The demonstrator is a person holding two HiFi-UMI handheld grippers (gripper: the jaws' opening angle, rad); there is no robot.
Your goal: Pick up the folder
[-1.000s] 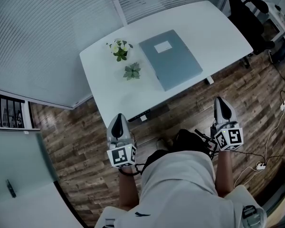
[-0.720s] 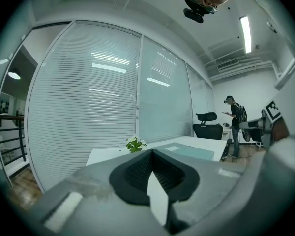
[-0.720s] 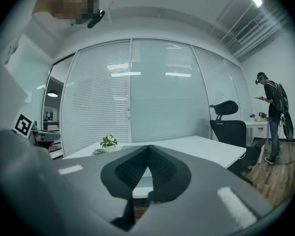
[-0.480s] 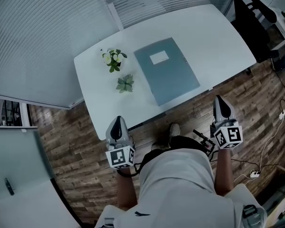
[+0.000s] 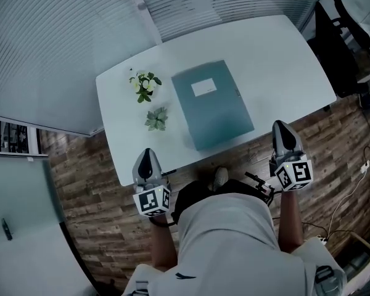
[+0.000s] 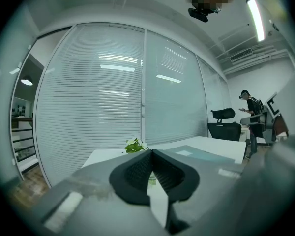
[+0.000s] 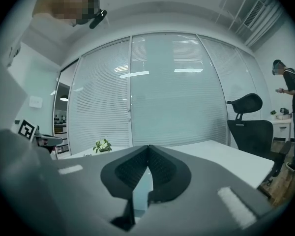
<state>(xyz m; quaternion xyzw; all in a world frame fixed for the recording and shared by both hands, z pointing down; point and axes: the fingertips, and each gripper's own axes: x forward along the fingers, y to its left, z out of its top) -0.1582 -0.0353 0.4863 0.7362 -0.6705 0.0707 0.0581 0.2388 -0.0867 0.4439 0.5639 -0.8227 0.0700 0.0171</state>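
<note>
Cool, bluish, even light fills every view. A ceiling strip (image 6: 256,14) glares bright in the left gripper view, and lamp reflections streak the blinds (image 7: 157,73). The table (image 5: 283,54) shows only soft shadows. Both gripper views bend strongly toward dark round edges, and their nearest foreground is blurred.

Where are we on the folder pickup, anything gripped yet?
Done: nothing yet; the folder lies flat on the table, untouched. In hand: the left gripper and right gripper are both shut and empty, near the table's front edge, short of the folder. Left: reach it, open the jaws, grip an edge, lift.
</note>
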